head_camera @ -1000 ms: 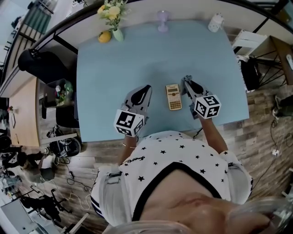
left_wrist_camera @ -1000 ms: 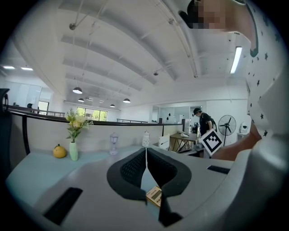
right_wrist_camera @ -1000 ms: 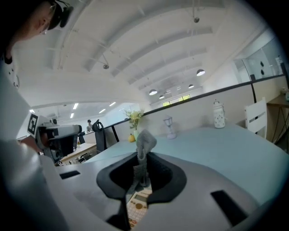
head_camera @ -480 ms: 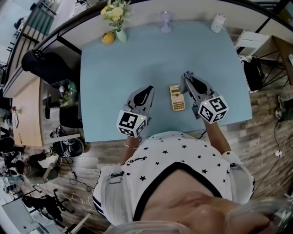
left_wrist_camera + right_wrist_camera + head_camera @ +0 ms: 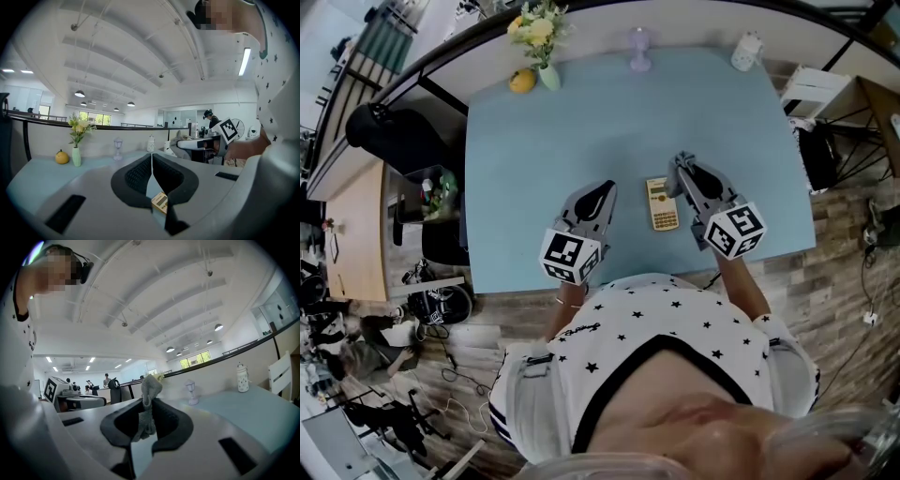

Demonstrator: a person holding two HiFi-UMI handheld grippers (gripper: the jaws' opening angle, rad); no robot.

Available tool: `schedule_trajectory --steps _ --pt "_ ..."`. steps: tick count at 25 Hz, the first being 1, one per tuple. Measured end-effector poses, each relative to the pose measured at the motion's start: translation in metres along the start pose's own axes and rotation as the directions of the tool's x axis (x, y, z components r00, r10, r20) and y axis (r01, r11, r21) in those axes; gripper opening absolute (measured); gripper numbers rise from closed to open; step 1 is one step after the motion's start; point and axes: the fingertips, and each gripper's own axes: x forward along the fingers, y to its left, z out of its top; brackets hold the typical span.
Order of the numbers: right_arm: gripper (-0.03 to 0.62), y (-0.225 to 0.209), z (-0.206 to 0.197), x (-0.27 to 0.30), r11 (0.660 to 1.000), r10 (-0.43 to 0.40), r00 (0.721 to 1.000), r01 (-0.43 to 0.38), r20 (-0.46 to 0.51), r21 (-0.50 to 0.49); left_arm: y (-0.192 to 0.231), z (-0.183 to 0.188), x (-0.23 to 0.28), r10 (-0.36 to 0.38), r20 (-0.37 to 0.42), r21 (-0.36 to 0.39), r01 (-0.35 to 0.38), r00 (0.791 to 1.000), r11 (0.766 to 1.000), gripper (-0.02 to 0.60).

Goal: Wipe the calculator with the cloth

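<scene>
One calculator (image 5: 662, 203) lies just left of the right gripper (image 5: 679, 167), which clamps the cloth (image 5: 147, 404); left gripper (image 5: 604, 187) closed, empty.

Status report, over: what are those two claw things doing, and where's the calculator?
Left gripper shut, empty. Right gripper shut on cloth, tip beside calculator. Calculator flat on table, nothing on it.

R gripper (image 5: 681, 164) w/ cloth (image 5: 149, 401) pulled slightly back, beside calculator (image 5: 662, 203)
</scene>
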Motion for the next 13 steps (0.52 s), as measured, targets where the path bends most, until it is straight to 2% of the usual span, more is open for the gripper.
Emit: schedule_trajectory --steps 13 --pt "0.048 0.0009 0.0003 -0.0056 1.000 0.006 1.000 -0.006 0.010 0.001 -0.0061 -0.0018 -0.0015 0.008 -0.004 0.003 -0.008 1.000 1.000 0.031"
